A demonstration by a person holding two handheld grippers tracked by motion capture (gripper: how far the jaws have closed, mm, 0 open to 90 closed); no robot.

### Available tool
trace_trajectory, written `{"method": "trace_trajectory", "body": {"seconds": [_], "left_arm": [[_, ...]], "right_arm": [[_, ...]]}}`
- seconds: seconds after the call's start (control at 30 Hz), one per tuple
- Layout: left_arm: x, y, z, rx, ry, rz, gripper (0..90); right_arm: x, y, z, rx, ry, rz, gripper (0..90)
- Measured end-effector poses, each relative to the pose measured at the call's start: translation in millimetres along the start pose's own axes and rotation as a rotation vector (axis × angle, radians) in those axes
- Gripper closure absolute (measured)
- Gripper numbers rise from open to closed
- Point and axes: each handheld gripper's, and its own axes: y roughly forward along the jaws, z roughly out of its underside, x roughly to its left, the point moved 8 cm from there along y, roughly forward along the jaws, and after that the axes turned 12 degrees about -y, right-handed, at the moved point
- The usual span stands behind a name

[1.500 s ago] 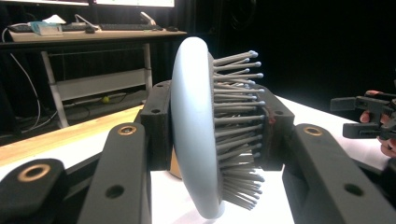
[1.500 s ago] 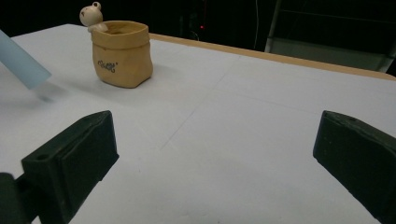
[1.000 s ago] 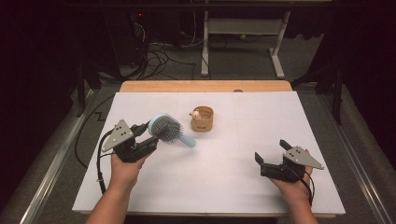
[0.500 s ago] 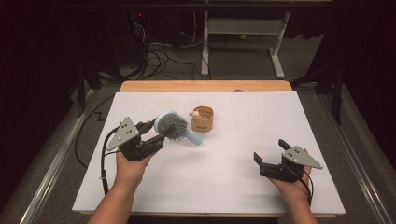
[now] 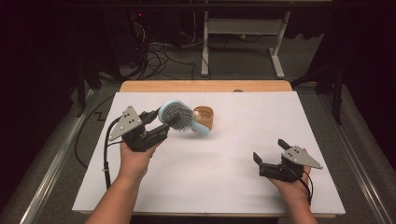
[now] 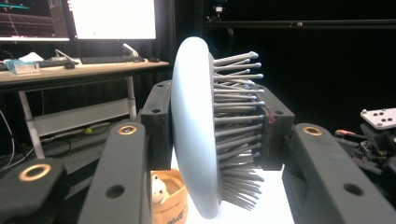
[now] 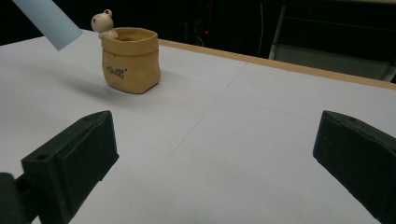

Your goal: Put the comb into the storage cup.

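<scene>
One hairbrush (image 5: 180,117) is sitting clamped by its head in the left gripper (image 5: 164,122), hovering just beside the small pot (image 5: 204,117); the right gripper (image 5: 271,156), well apart from the pot, is gaping empty.

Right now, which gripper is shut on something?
The left gripper: its jaws clamp the blue hairbrush head. The right gripper stands open, holding nothing.

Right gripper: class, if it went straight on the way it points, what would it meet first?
Probably nothing nearby: the right gripper faces bare white table; the tan pot sits left of that line, though depth is unclear.
</scene>
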Motion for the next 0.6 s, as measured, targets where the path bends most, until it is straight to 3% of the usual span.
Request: {"method": "trace_trajectory", "body": {"seconds": [0.27, 0.6], "left_arm": [[0.5, 10.3, -8.3, -0.009, 0.004, -0.009, 57.4], [10.9, 21.9, -17.9, -0.007, -0.005, -0.02, 57.4]], "right_arm": [[-0.6, -0.5, -0.5, -0.002, 0.003, -0.001, 0.1], [-0.6, -0.8, -2.4, -0.01, 0.0, 0.001, 0.1]]}}
